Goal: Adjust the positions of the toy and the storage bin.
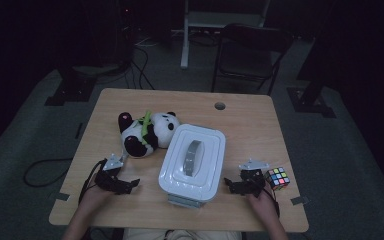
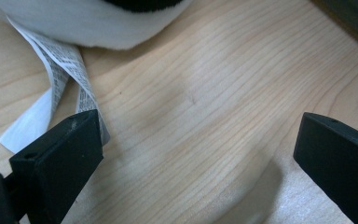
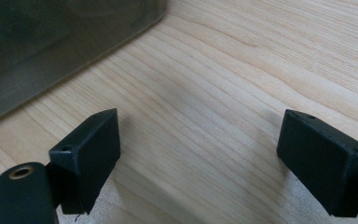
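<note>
A white lidded box [image 1: 193, 160] with a grey handle stands at the middle of the wooden table [image 1: 250, 120]. A plush panda [image 1: 145, 132] lies to its left; its white belly [image 2: 93, 23] and printed label [image 2: 60, 79] are close in the left gripper view. A colour cube [image 1: 277, 178] sits at the right. My left gripper [image 1: 130, 184] rests open on the table, left of the box and just below the panda. My right gripper [image 1: 232, 186] rests open right of the box, beside the cube. The box's grey wall [image 3: 51, 46] fills the top left of the right gripper view. Nothing sits between either pair of jaws.
A cable hole [image 1: 220, 106] lies near the table's far edge. A dark folding chair [image 1: 250, 50] and a white stand [image 1: 185, 35] are on the floor behind the table. Cables [image 1: 45, 172] trail on the floor at the left.
</note>
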`<state>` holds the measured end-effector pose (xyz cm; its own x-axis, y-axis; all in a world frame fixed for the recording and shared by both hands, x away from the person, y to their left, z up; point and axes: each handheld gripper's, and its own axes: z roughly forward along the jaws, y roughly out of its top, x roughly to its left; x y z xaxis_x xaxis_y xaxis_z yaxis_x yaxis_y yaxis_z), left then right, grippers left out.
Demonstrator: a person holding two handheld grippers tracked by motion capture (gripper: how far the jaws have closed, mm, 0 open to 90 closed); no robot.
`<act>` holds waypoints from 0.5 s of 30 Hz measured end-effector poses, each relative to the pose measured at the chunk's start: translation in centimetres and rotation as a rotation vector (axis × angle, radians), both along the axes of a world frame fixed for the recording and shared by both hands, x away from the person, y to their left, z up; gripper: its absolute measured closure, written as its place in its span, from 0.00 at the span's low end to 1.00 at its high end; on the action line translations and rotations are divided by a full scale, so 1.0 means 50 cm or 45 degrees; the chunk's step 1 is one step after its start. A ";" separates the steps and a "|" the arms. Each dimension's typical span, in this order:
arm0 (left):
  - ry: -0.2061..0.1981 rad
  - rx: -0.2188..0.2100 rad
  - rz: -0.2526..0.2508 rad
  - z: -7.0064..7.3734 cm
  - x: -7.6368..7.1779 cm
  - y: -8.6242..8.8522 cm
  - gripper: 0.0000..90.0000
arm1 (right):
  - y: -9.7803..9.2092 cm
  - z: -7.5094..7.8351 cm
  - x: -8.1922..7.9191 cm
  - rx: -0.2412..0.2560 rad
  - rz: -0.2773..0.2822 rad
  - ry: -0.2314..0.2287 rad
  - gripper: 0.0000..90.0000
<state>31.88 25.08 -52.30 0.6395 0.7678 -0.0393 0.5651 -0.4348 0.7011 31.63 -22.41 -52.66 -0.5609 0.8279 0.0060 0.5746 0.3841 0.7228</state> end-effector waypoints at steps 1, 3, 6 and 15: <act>-0.001 0.017 -0.005 0.000 0.000 -0.001 0.02 | 0.000 0.000 0.000 0.000 0.000 0.000 0.14; -0.005 0.028 -0.005 -0.001 -0.001 -0.003 0.02 | 0.000 0.000 0.000 0.000 0.000 0.000 0.14; -0.017 0.070 0.003 -0.002 -0.002 -0.010 0.02 | 0.000 0.000 0.000 -0.001 0.000 0.000 0.14; -0.016 0.070 0.049 -0.002 -0.003 -0.016 0.02 | 0.000 0.000 0.000 -0.001 0.000 0.001 0.14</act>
